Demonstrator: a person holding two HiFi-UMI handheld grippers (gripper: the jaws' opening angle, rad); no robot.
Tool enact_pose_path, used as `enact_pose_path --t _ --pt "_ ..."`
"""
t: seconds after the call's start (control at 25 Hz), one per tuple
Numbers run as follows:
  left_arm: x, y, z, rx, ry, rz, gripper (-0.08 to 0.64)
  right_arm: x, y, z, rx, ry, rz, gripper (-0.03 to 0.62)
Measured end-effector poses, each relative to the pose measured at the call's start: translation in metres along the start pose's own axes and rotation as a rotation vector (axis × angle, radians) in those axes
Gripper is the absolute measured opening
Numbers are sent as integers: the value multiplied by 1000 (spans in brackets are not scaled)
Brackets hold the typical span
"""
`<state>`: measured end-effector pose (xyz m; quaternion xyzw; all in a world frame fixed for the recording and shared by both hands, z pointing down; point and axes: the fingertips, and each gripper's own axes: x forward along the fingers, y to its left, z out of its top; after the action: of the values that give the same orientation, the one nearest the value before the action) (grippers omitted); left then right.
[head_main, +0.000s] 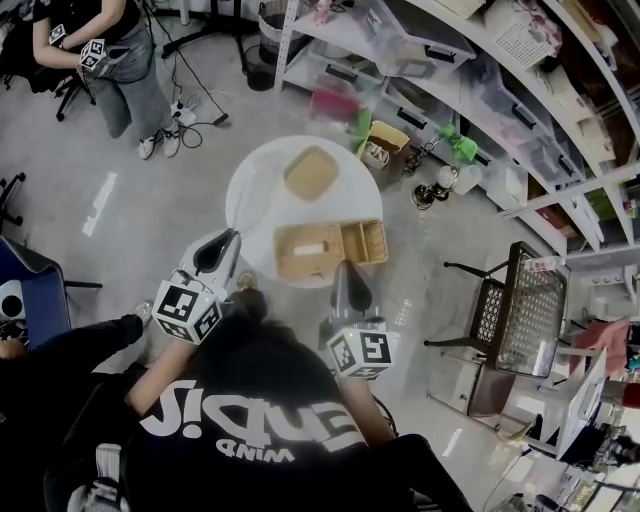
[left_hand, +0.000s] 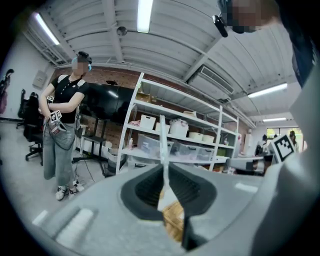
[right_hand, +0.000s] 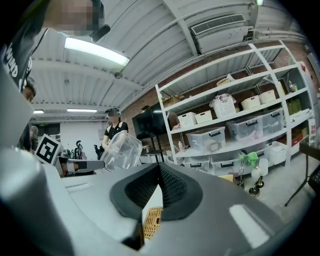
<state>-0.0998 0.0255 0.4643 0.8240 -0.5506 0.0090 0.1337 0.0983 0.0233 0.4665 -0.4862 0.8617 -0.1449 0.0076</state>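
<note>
Clear plastic container (right_hand: 122, 150) pinched edge-on in closed left gripper (head_main: 232, 238), over left side of round white table (head_main: 348, 192), right gripper (head_main: 345, 272) closed on nothing, beside woven tray (head_main: 330, 248), glossy grey floor (head_main: 150, 200), white storage shelves (head_main: 480, 70) beyond.

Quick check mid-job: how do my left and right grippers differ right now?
The left gripper is shut on the thin edge of a clear plastic container; the right gripper is shut with nothing between its jaws. The left gripper sits at the left edge of the round table, the right gripper at its near edge by the wicker basket. Both point towards the table.
</note>
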Motion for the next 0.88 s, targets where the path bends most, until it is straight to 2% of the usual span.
enact_pose_path --t 0.36,0.88 --pt "4 -1 2 -11 -2 3 32 4 -2 3 5 9 6 -6" --pt "-5 17 11 -20 -4 25 32 23 20 5 4 19 48 -6"
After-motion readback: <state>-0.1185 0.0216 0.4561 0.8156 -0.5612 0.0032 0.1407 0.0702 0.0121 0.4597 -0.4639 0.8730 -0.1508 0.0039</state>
